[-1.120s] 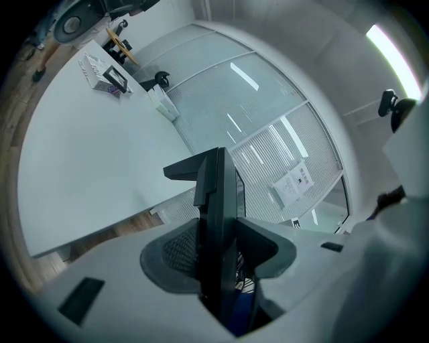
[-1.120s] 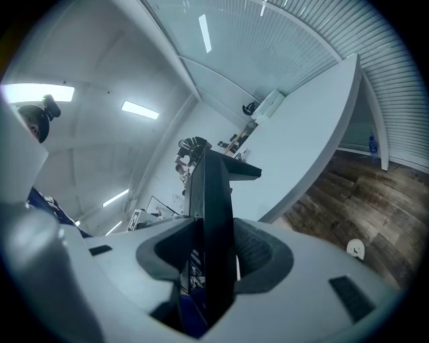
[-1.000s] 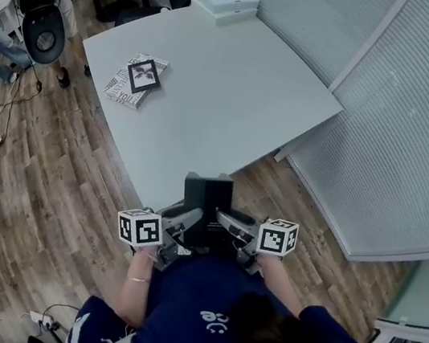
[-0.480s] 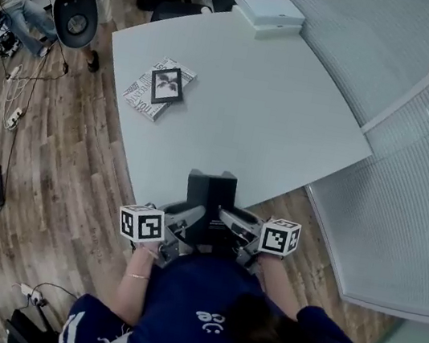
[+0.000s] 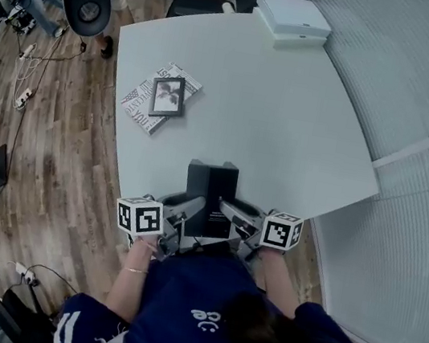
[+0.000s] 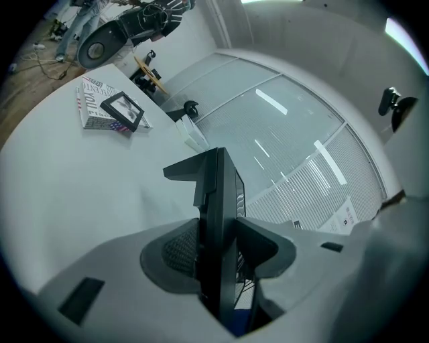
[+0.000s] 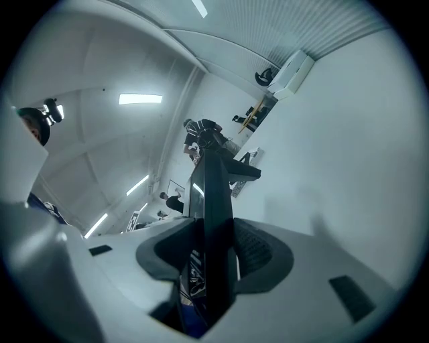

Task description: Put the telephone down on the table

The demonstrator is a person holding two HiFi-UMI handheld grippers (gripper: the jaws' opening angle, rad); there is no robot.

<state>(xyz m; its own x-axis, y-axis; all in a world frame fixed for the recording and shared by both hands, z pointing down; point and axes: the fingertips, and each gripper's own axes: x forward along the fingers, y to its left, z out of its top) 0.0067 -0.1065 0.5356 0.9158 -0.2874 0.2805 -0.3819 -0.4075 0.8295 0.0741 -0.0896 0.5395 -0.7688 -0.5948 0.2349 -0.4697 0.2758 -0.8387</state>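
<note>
Tabletop (image 5: 289,114): it has drawn closer in the head view since a second ago. Its near edge now runs out to both sides of the telephone (image 5: 210,190), where only the near corner reached it before. The stacked white boxes (image 5: 293,17) have slid towards the top of the picture.
Ribbed partition (image 5: 426,121): it curves round the tabletop's right side. The left gripper view shows it as a pale wall behind the telephone.
Wooden floor (image 5: 46,155): it lies left of the tabletop, and only the head view shows it broadly.
Telephone: a black slab held upright over the tabletop's near edge. Whether its base touches the surface cannot be told.
Left claw (image 5: 184,217): it is shut on the telephone's left side. Its own view shows both pads pressed against the thin black edge.
Right claw (image 5: 230,215): it is shut on the telephone's right side. Its own view shows the pads tight on the slab, with ceiling lights that no other view shows.
Head view only: both claws on the telephone at once, with their marker cubes (image 5: 139,217) on the outer sides.
Magazine (image 5: 149,99): it lies well beyond the telephone near the left edge, and the left gripper view also shows it.
Picture frame (image 5: 168,95): it rests on the magazine.
</note>
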